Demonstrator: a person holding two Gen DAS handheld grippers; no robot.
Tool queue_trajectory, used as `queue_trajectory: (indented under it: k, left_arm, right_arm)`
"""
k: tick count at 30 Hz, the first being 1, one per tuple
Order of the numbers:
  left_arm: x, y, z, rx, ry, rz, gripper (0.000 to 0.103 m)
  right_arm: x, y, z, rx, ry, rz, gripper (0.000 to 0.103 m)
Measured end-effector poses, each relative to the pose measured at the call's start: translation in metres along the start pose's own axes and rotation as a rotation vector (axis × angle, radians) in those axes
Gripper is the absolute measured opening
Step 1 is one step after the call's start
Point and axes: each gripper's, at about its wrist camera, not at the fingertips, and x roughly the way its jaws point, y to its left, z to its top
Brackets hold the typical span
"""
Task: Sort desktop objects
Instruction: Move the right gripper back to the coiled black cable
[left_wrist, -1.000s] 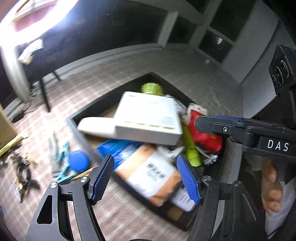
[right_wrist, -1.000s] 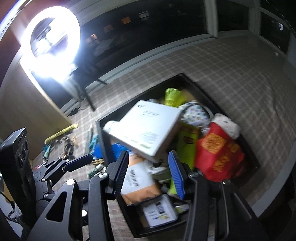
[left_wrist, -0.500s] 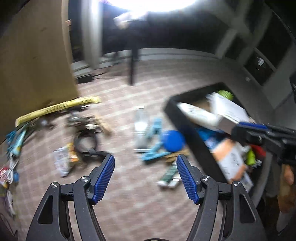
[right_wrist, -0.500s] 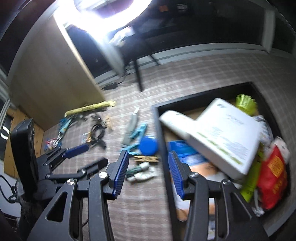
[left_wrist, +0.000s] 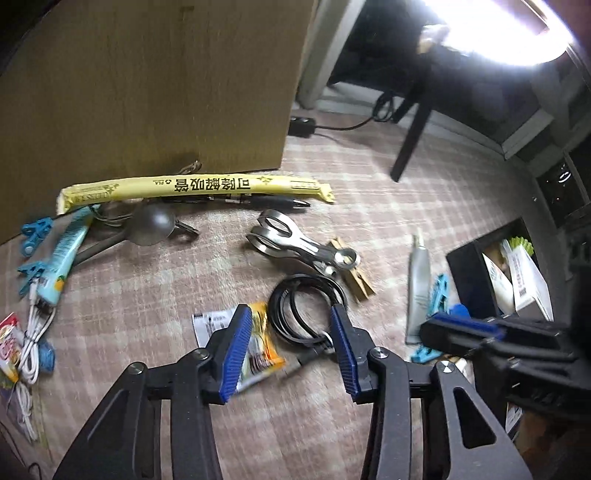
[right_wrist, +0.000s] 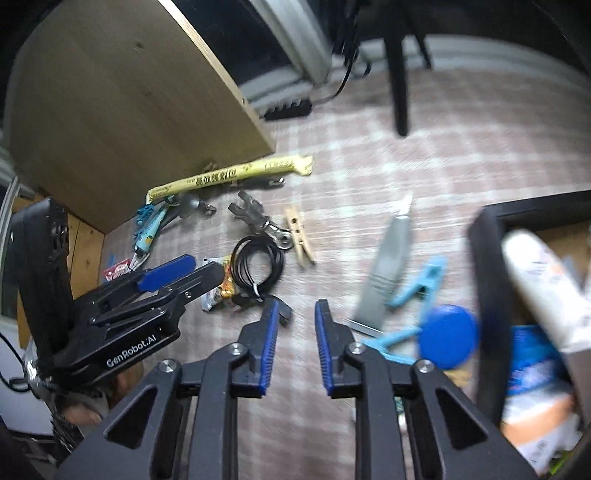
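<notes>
Loose objects lie on a checked cloth. In the left wrist view my left gripper (left_wrist: 289, 314) hangs over a coiled black cable (left_wrist: 306, 314) and an orange sachet (left_wrist: 258, 343). Its jaws are closing, and the pads do not press on either. In the right wrist view my right gripper (right_wrist: 297, 306) is also closing, with only bare cloth between its blue pads. The cable (right_wrist: 258, 264) lies just beyond it on the left, under my left gripper (right_wrist: 177, 273). A grey tube (right_wrist: 384, 273), a blue peg (right_wrist: 417, 284) and a blue round lid (right_wrist: 448, 332) lie to its right.
A full black box (right_wrist: 484, 295) stands at the right. Farther back lie a yellow long packet (left_wrist: 192, 186), metal clips (left_wrist: 303, 247), a wooden peg (left_wrist: 354, 280) and a teal tube (left_wrist: 62, 254). A wooden cabinet (left_wrist: 147, 81) rises behind them, with a dark chair leg (left_wrist: 410, 140) nearby.
Both grippers have swung left and down, from over the black box to the loose objects on the cloth. Both pairs of jaws have narrowed, the right more than the left.
</notes>
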Motion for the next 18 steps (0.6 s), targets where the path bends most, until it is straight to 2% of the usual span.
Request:
queue_trajectory:
  k: [5,10,12,18]
  left_arm:
    - [0.018,0.0,0.01,0.015,0.03,-0.003,0.04]
    - [0.036,0.003,0.014,0.019,0.065,0.003,0.04]
    - [0.04,0.007,0.013,0.007,0.078,-0.016,0.04]
    - [0.037,0.006,0.005,0.043,0.061,-0.028,0.032]
  right_arm:
    - [0.03,0.004,0.01,0.046,0.037,0.01,0.016]
    - [0.043,0.005,0.015,0.064,0.052,0.012,0.016]
    - [0.046,0.004,0.016,0.072,0.056,0.021,0.016]
    - [0.057,0.0,0.018,0.108,0.076,0.043,0.016]
